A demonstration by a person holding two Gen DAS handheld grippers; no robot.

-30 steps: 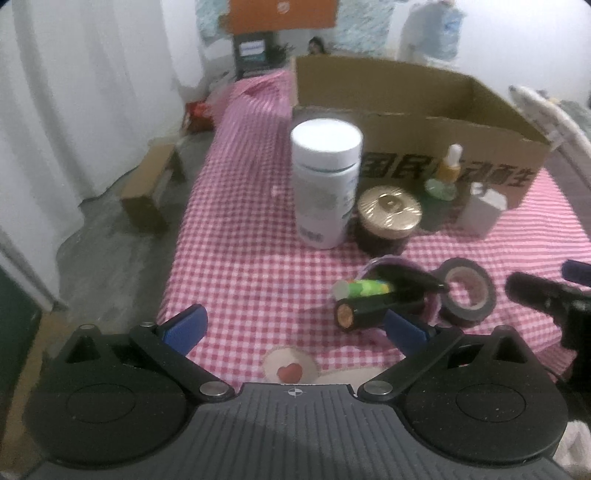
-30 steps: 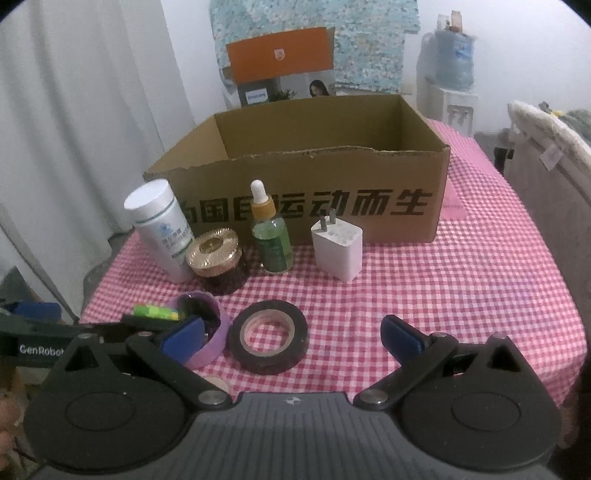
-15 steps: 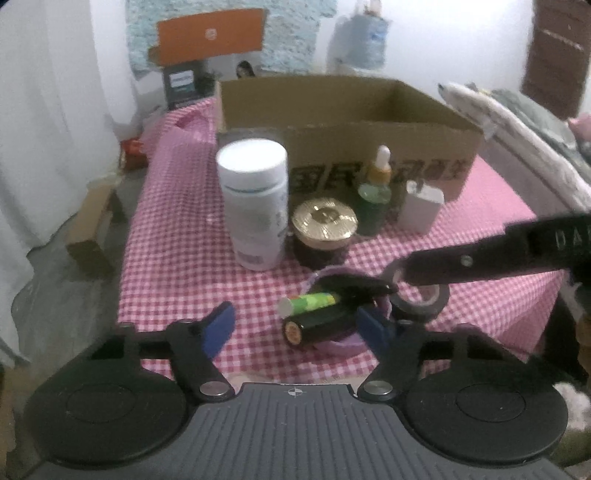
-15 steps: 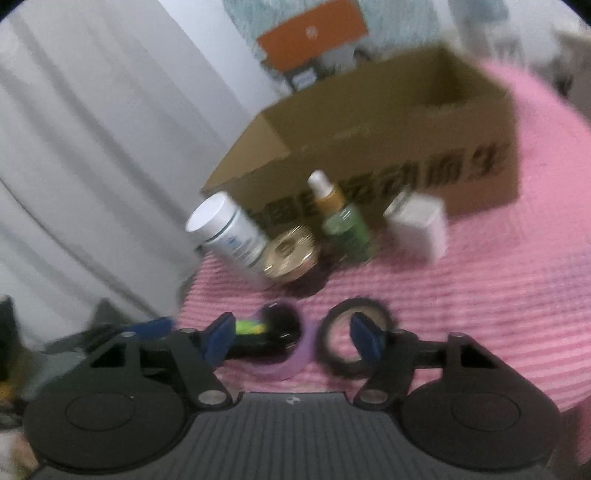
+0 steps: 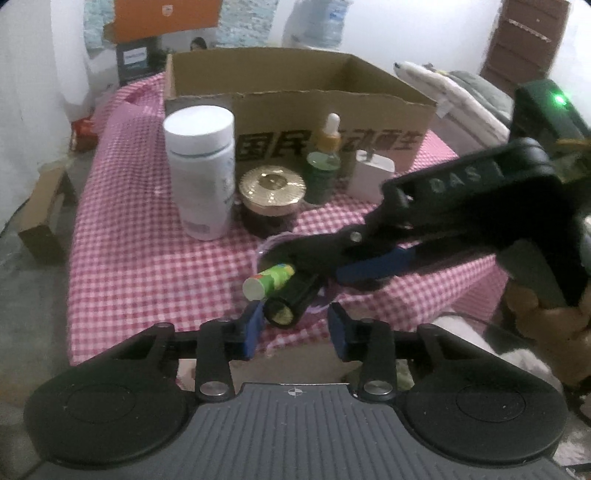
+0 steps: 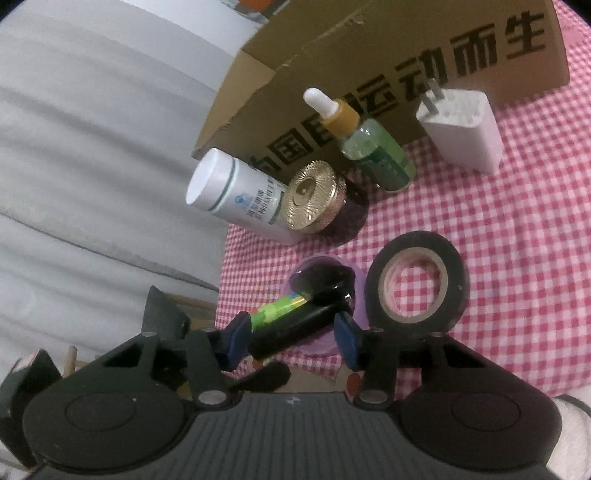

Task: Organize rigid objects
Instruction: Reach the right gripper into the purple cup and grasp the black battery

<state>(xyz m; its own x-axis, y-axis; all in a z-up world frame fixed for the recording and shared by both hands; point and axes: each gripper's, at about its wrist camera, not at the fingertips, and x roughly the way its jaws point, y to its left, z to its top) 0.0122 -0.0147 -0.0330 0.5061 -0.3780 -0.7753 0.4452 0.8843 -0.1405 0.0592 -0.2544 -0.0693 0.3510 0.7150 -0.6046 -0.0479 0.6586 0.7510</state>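
Both tools closing on the purple cup

Since a second ago, the left tool [image 5: 293,326] and right tool [image 6: 290,341] narrowed from wide around the black tube [image 6: 291,326] in the cup [image 6: 356,291], near bench edge; no grip yet.

Front table edge: crowded by purple cup [image 6: 354,291] and black tape roll [image 6: 419,282], set touching. Behind: white bottle [image 5: 201,173], gold-lidded jar [image 5: 271,201], dropper bottle [image 6: 373,146], charger [image 6: 463,131], packed before the cardboard box [image 5: 295,110]. Checked cloth [image 6: 517,258] on the right is left bare.

Red-checked tablecloth [image 5: 129,236], white curtain [image 6: 92,129], orange box [image 5: 166,16] (behind), water jug [image 5: 319,20].
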